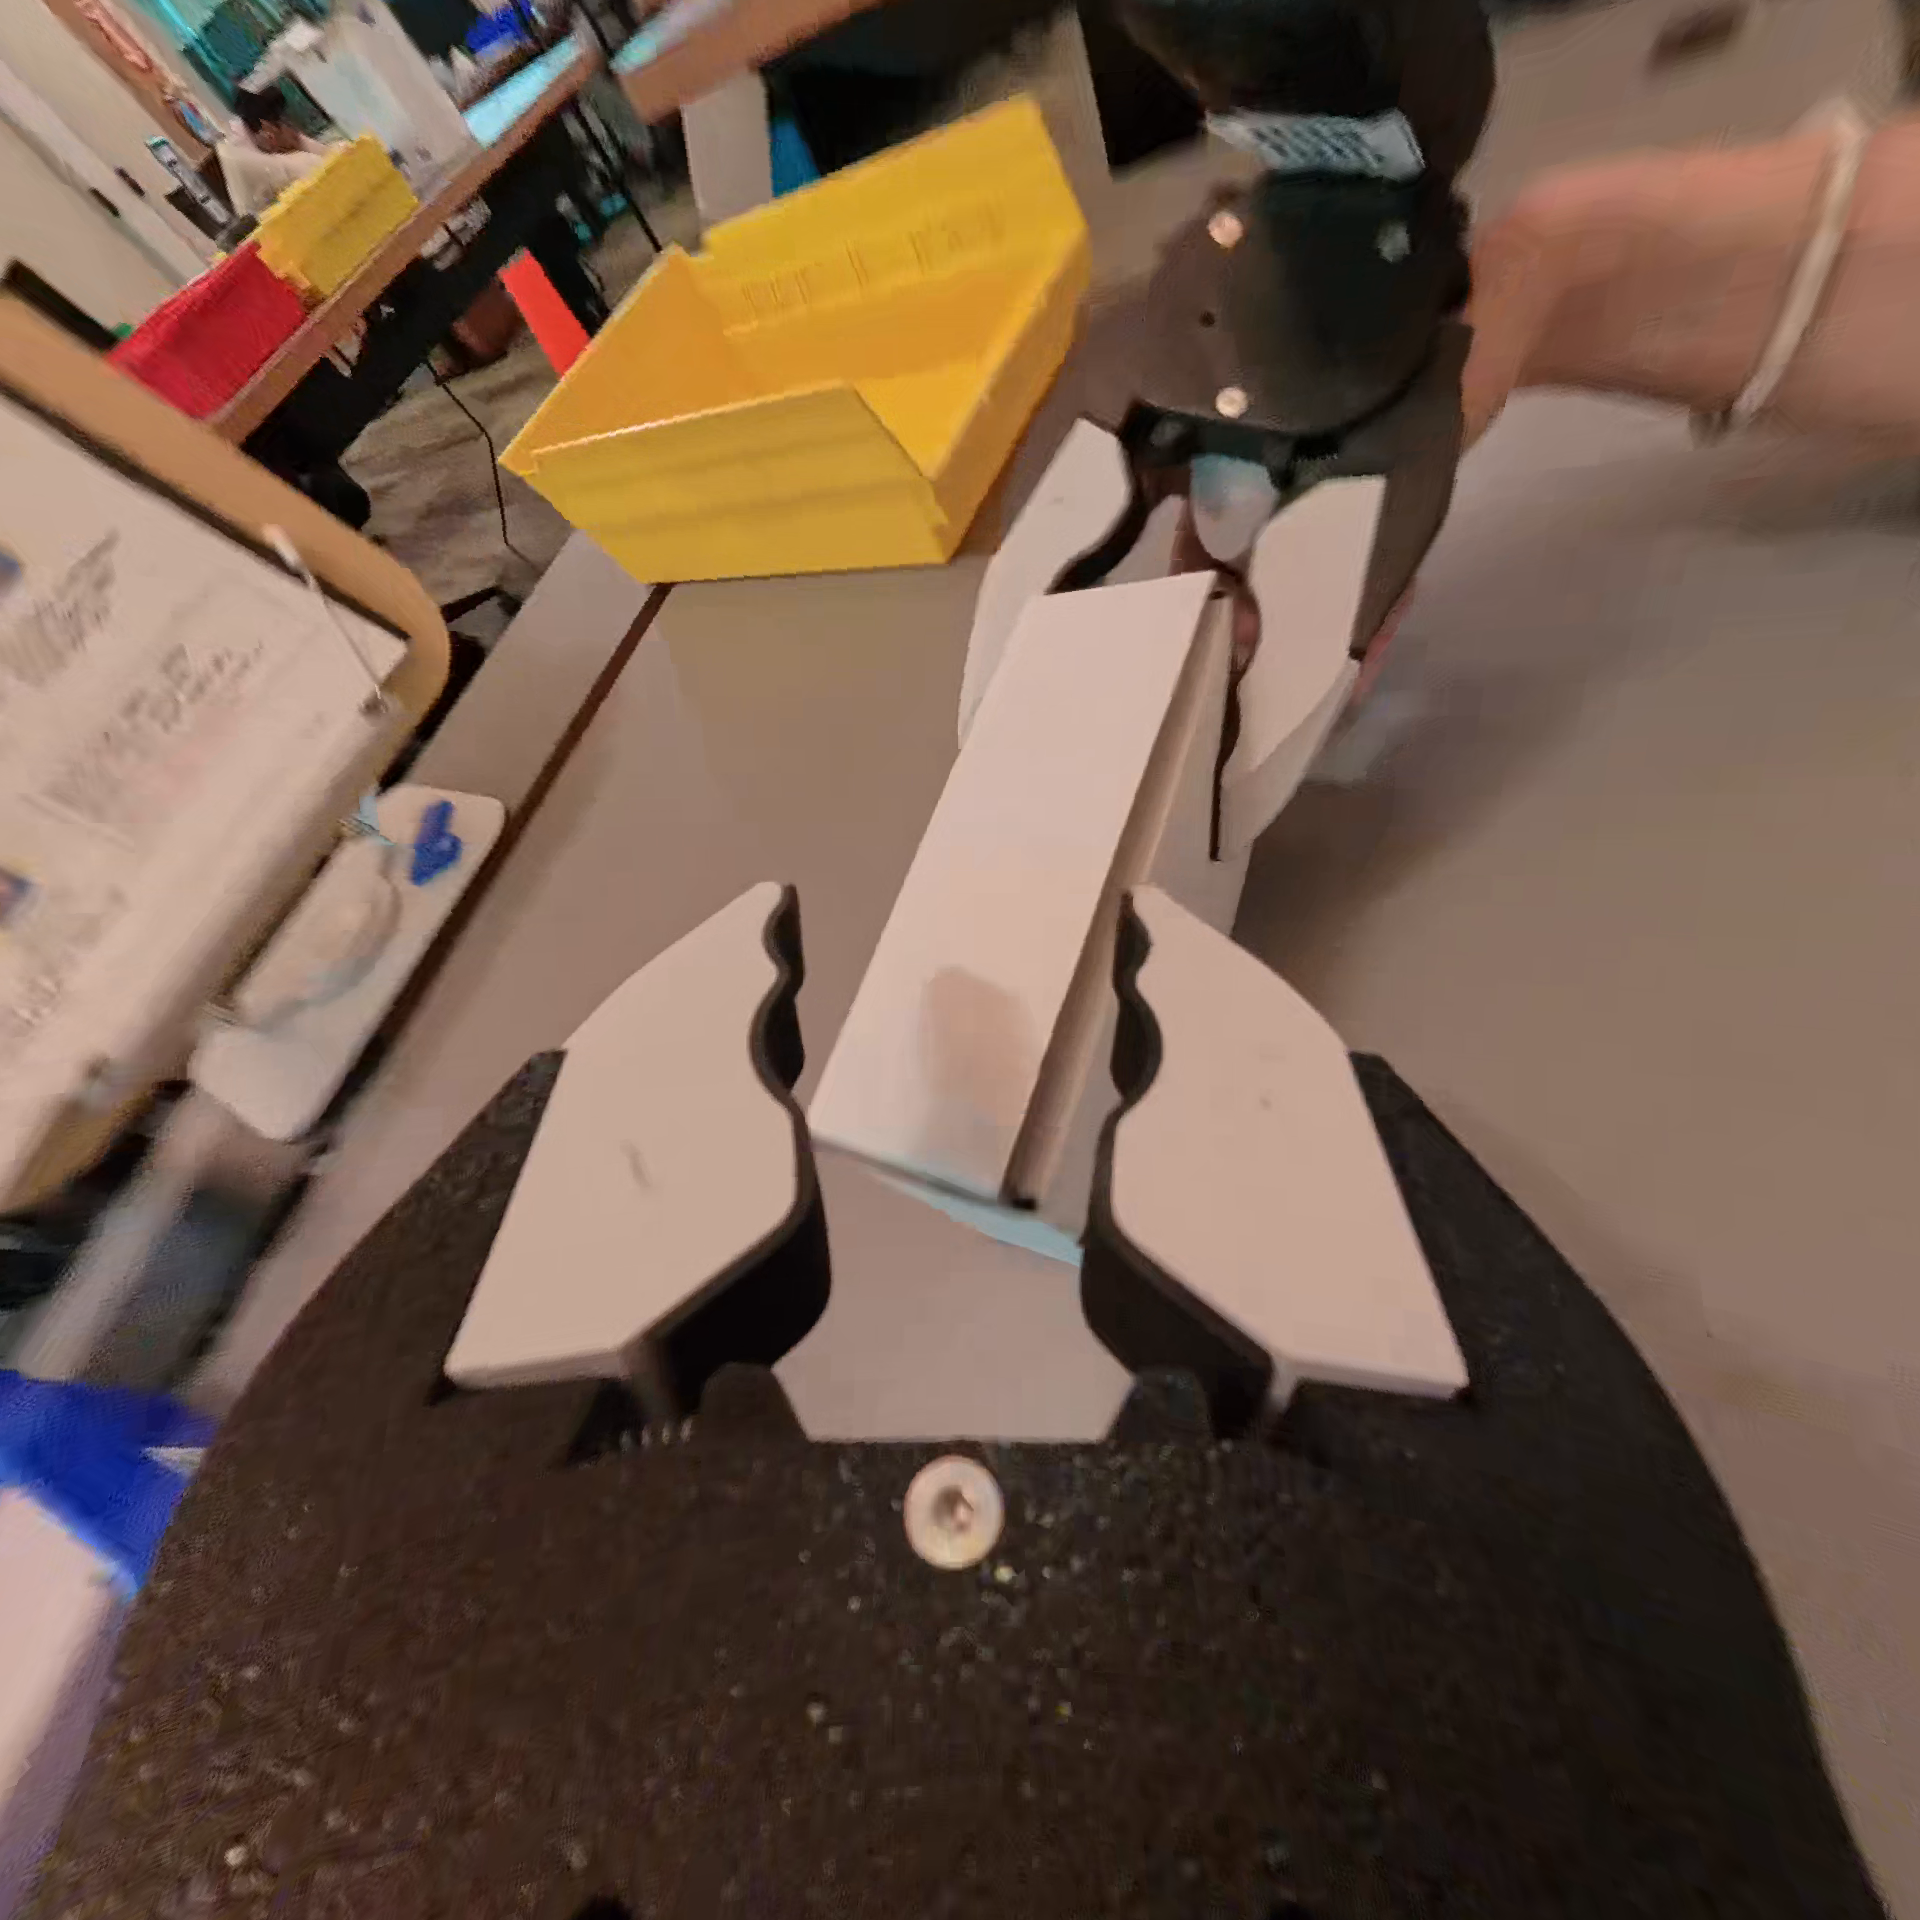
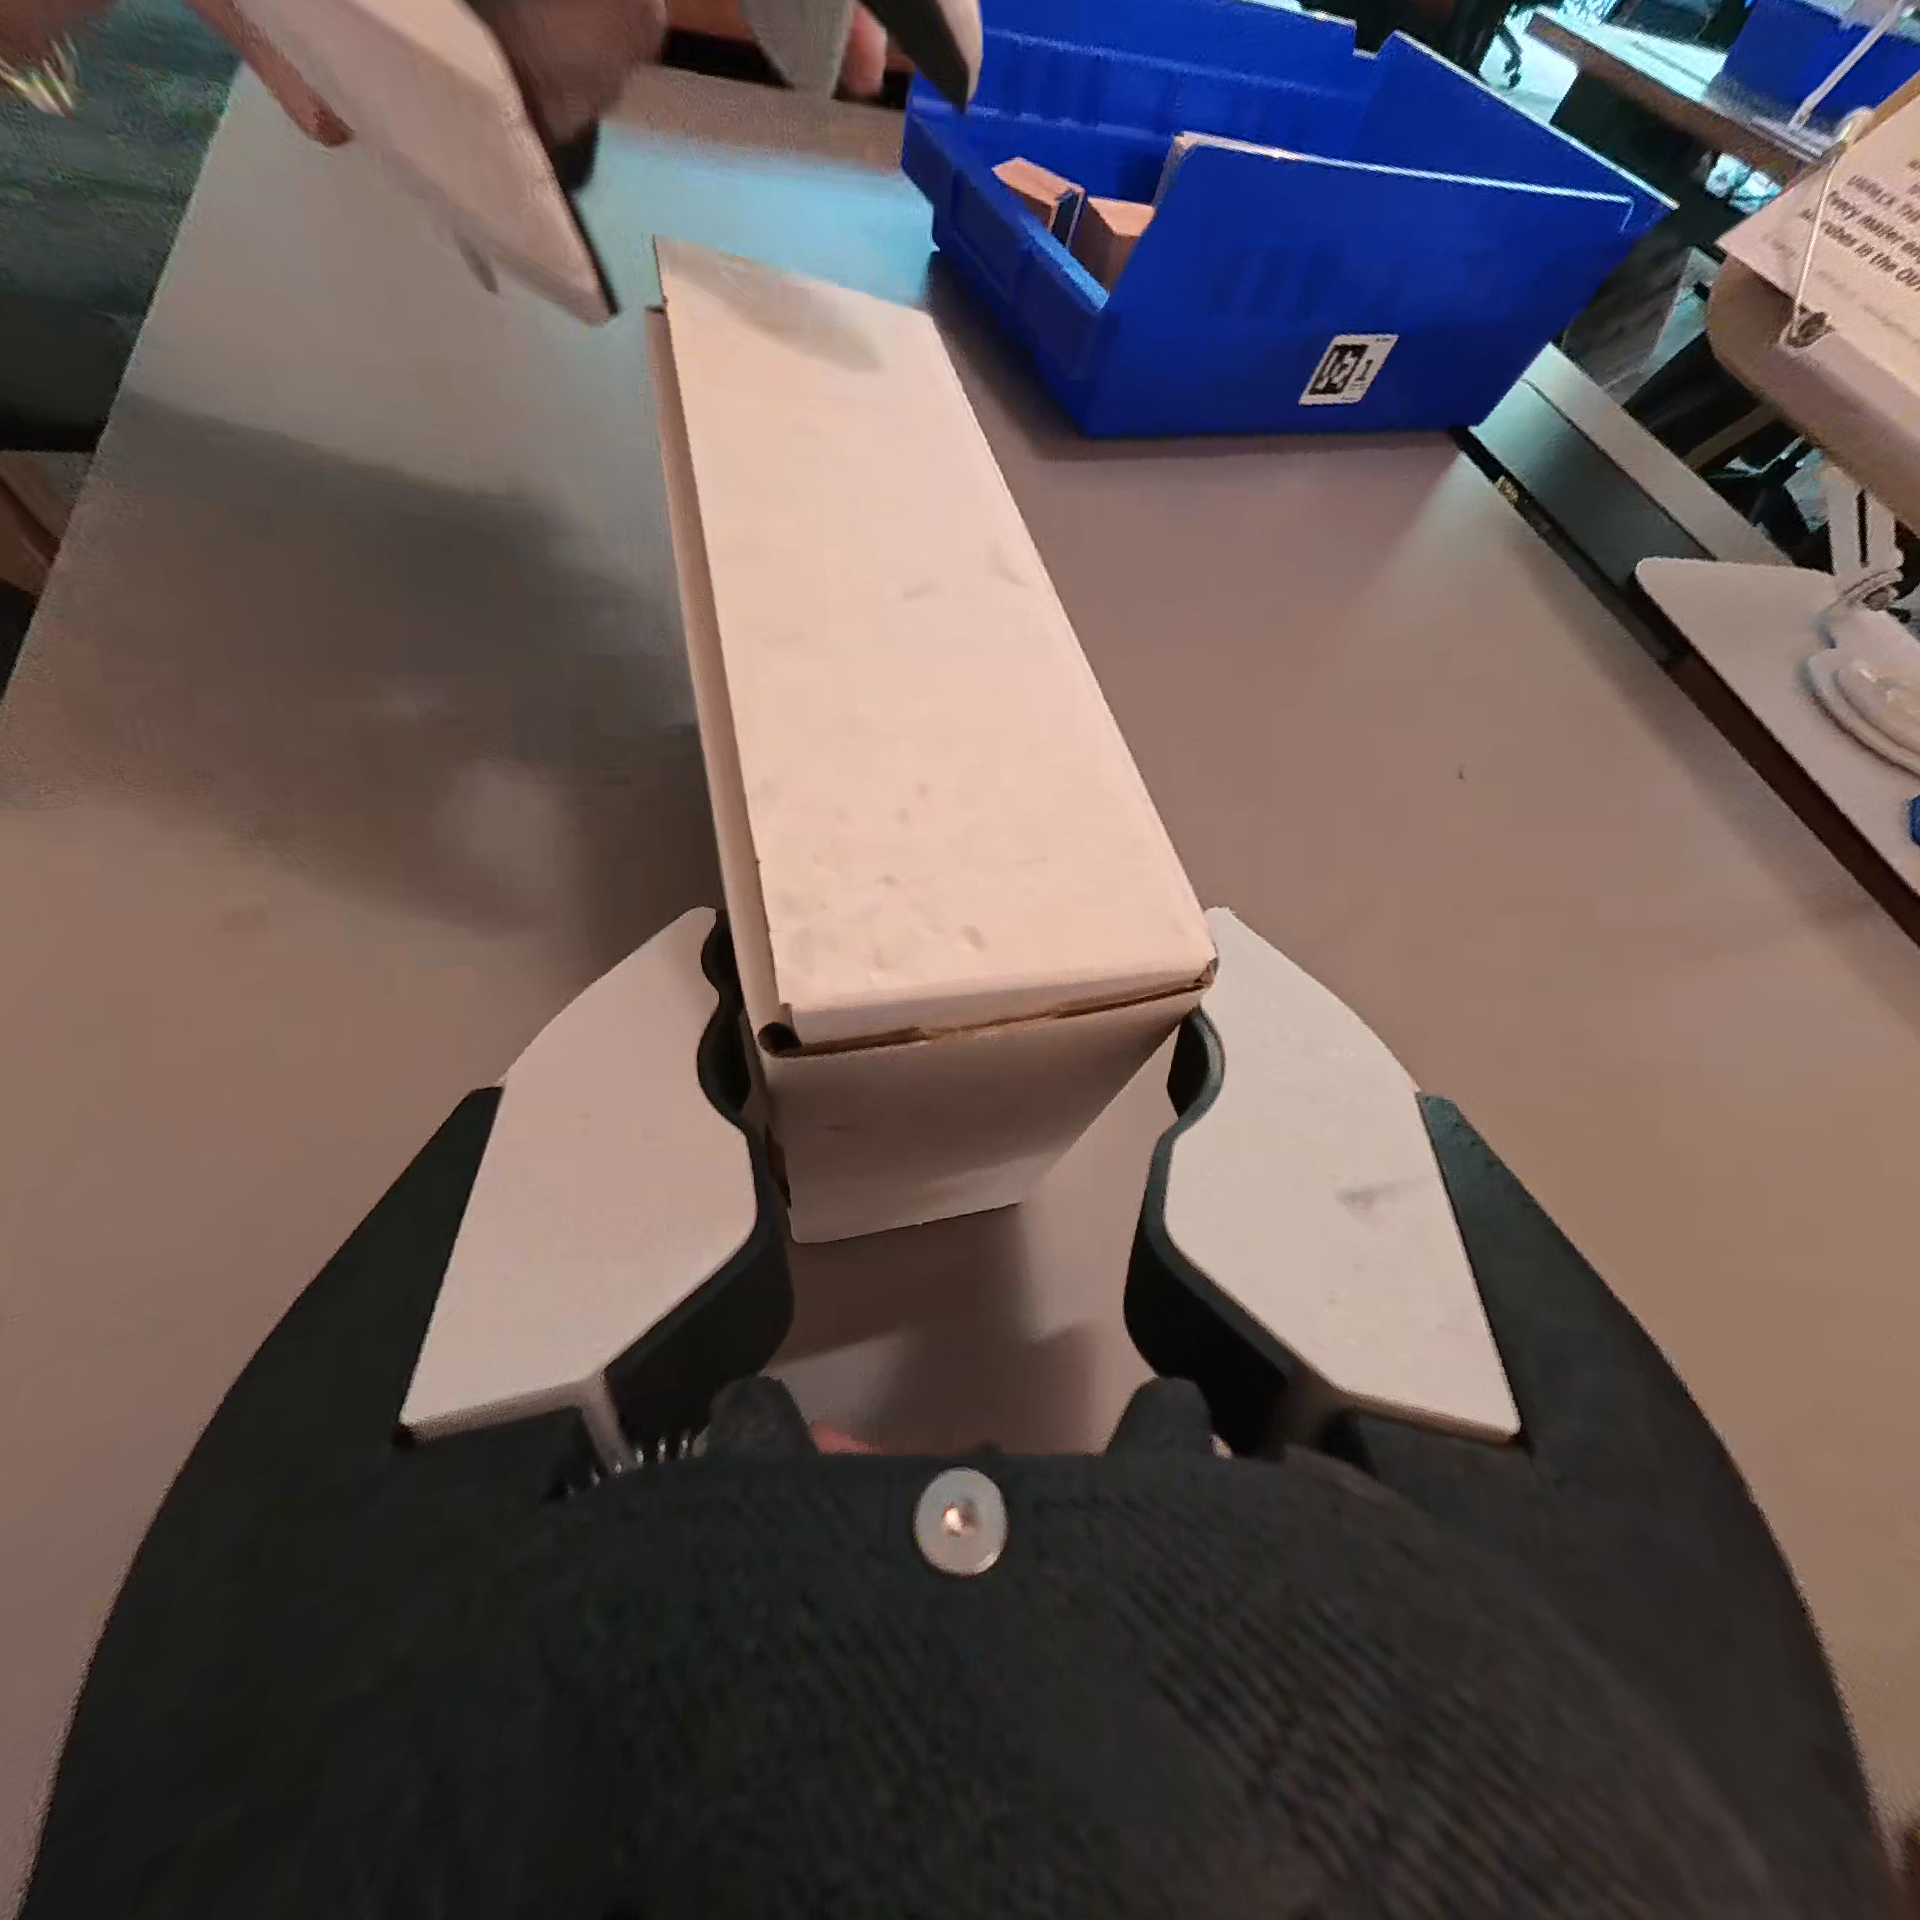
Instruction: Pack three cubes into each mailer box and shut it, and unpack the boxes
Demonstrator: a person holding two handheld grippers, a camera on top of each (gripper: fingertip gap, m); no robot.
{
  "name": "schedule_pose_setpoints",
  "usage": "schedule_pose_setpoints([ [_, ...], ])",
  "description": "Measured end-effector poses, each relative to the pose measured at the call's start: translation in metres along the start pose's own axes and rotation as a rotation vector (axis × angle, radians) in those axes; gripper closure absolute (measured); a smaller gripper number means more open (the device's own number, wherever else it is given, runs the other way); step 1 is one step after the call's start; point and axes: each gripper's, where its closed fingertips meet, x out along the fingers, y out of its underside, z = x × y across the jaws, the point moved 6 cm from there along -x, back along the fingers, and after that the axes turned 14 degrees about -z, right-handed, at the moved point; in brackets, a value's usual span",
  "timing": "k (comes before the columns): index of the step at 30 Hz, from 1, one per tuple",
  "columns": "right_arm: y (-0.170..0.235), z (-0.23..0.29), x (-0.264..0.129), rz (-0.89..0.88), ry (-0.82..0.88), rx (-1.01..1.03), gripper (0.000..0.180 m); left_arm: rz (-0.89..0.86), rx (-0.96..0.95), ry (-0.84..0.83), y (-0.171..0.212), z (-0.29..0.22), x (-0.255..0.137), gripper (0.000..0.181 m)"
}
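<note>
A shut white mailer box (image 2: 914, 665) lies lengthwise on the grey table (image 2: 312, 935). My right gripper (image 2: 961, 987) is closed on its near end, with both pads touching the box's sides. It also shows in the left wrist view (image 1: 1184, 551) at the box's far end, held by a hand (image 1: 1662, 291). My left gripper (image 1: 956, 935) is open over the other end of the box (image 1: 997, 883), with a small gap on its left side. It shows blurred at the top left of the right wrist view (image 2: 727, 187). Wooden cubes (image 2: 1117, 234) lie in a blue bin (image 2: 1299, 312).
An empty yellow bin (image 1: 810, 416) stands on the table beyond the box. A paper sign on a board (image 1: 156, 727) and a small white stand (image 1: 343, 935) sit past the table's left edge. More bins and tables are far behind.
</note>
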Motion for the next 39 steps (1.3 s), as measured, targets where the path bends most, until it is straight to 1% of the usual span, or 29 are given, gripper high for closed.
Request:
schedule_pose_setpoints([
  [3,-0.001,0.000,0.001,0.044,0.007,0.024,0.099,0.122,0.215,0.024,-0.021,-0.020,0.028,0.132],
  [5,-0.001,0.000,0.001,0.055,0.010,0.017,0.099,0.162,0.349,0.024,-0.025,-0.034,0.046,0.149],
  [6,-0.001,0.001,0.000,0.055,0.010,0.014,0.099,0.185,0.393,0.035,-0.024,-0.041,0.053,0.155],
  [8,-0.001,0.001,0.000,0.049,0.015,0.016,0.099,0.228,0.449,0.052,-0.020,-0.053,0.064,0.155],
  [10,-0.001,0.001,0.000,0.037,0.024,0.021,0.099,0.249,0.491,0.031,-0.019,-0.058,0.071,0.155],
  [12,0.000,0.001,0.000,0.028,0.026,0.020,0.099,0.261,0.524,0.019,-0.019,-0.061,0.075,0.160],
  [15,0.000,0.000,0.000,0.021,0.023,0.025,0.099,0.257,0.557,-0.007,-0.025,-0.059,0.077,0.172],
  [18,0.000,-0.001,0.000,0.018,0.023,0.030,0.100,0.283,0.577,-0.004,-0.029,-0.055,0.080,0.168],
  [21,0.001,0.000,0.000,0.010,0.024,0.027,0.100,0.300,0.584,0.039,-0.029,-0.058,0.084,0.164],
  [23,0.001,0.000,-0.001,0.009,0.022,0.033,0.100,0.302,0.601,0.041,-0.030,-0.060,0.087,0.165],
  [28,0.002,-0.003,0.000,0.001,0.037,0.072,0.101,0.337,0.715,0.007,-0.029,-0.061,0.091,0.168],
  [30,0.003,-0.003,0.000,-0.007,0.034,0.066,0.101,0.336,0.722,-0.026,-0.031,-0.059,0.091,0.170],
  [32,0.002,-0.002,-0.001,-0.006,0.035,0.064,0.101,0.352,0.701,-0.014,-0.030,-0.060,0.092,0.171],
  [34,0.002,-0.002,-0.001,0.000,0.033,0.053,0.101,0.363,0.724,-0.001,-0.028,-0.061,0.093,0.174],
  [39,0.002,-0.001,-0.001,-0.001,0.029,0.050,0.101,0.389,0.820,0.013,-0.030,-0.061,0.094,0.170],
])
